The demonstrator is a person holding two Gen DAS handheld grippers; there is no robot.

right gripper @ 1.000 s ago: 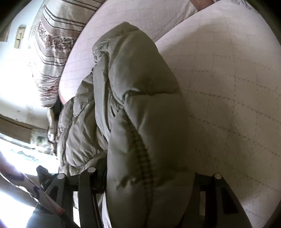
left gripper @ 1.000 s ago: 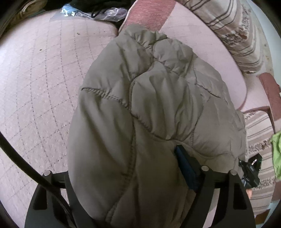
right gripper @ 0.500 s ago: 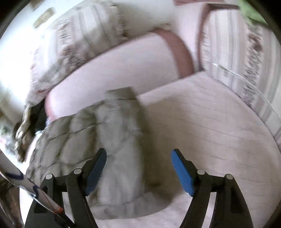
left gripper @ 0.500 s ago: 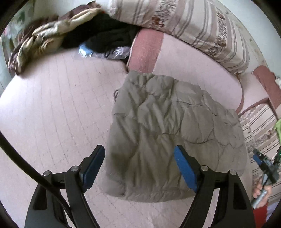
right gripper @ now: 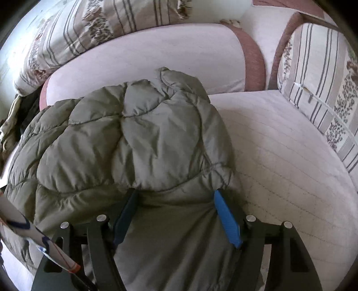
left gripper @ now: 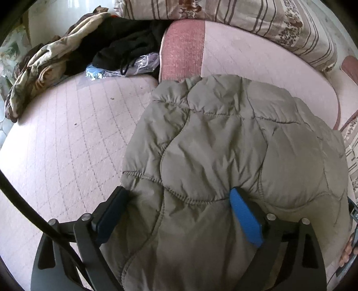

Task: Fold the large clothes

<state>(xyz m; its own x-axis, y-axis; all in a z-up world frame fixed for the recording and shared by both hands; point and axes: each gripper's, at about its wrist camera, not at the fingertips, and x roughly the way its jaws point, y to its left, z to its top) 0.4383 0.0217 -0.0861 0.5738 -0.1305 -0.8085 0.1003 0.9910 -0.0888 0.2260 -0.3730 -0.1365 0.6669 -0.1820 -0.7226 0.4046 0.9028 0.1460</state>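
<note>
Olive quilted jacket bunched on the pink quilted sofa seat, against the back cushion. Left gripper spread wide, straddling the near edge, fabric between the pads. Right gripper likewise wide around the padding.

Each fisheye camera looks forward and down along its own hand-held gripper, close over the padded jacket on the sofa seat. The left view faces the striped back cushion; the right view probably angles toward the sofa's corner. Both share jacket, seat and cushion.
</note>
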